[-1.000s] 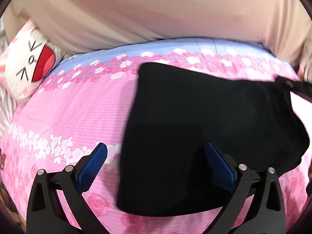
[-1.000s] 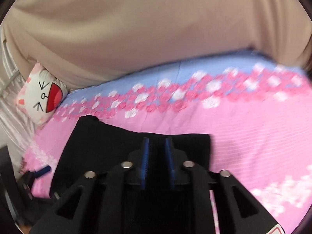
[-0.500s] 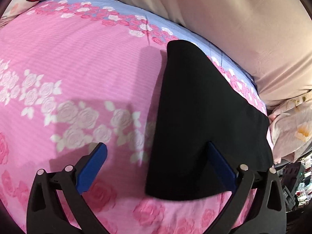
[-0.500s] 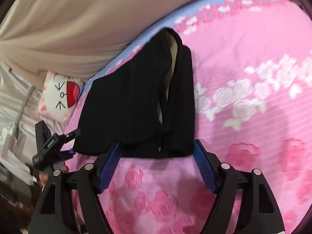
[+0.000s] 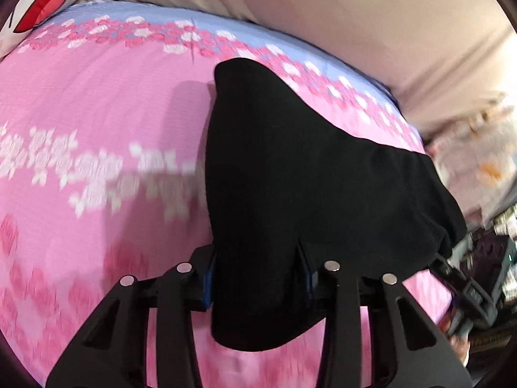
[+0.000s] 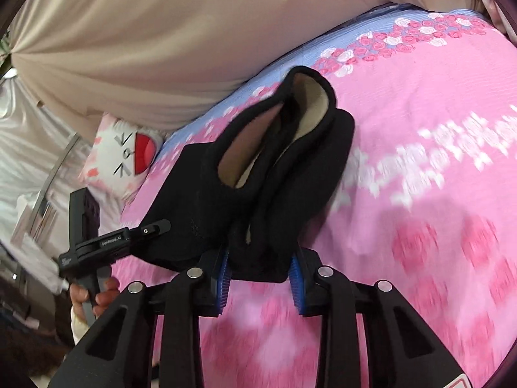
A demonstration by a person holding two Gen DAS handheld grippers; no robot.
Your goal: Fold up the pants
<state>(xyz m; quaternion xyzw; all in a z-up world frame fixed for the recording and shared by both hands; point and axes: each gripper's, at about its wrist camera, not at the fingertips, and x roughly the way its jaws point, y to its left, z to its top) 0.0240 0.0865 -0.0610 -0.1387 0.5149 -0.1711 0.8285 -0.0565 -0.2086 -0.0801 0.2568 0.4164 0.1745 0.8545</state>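
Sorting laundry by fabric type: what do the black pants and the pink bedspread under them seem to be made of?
The black pants look like thick matte knit with a beige fleece-like lining showing at the open end, though the fibre is uncertain. The pink bedspread looks like thin woven fabric, likely cotton or a blend, with fine ribbed stripes and printed roses.

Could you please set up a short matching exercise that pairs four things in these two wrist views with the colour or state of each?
Things:
1. pants
2. bedsheet
3. cat pillow
4. left gripper

Colour or state:
A. pink with a rose print
B. closed on the near edge of the fabric
C. black with a beige lining
D. white with a red open mouth

Pairs: 1-C, 2-A, 3-D, 4-B.
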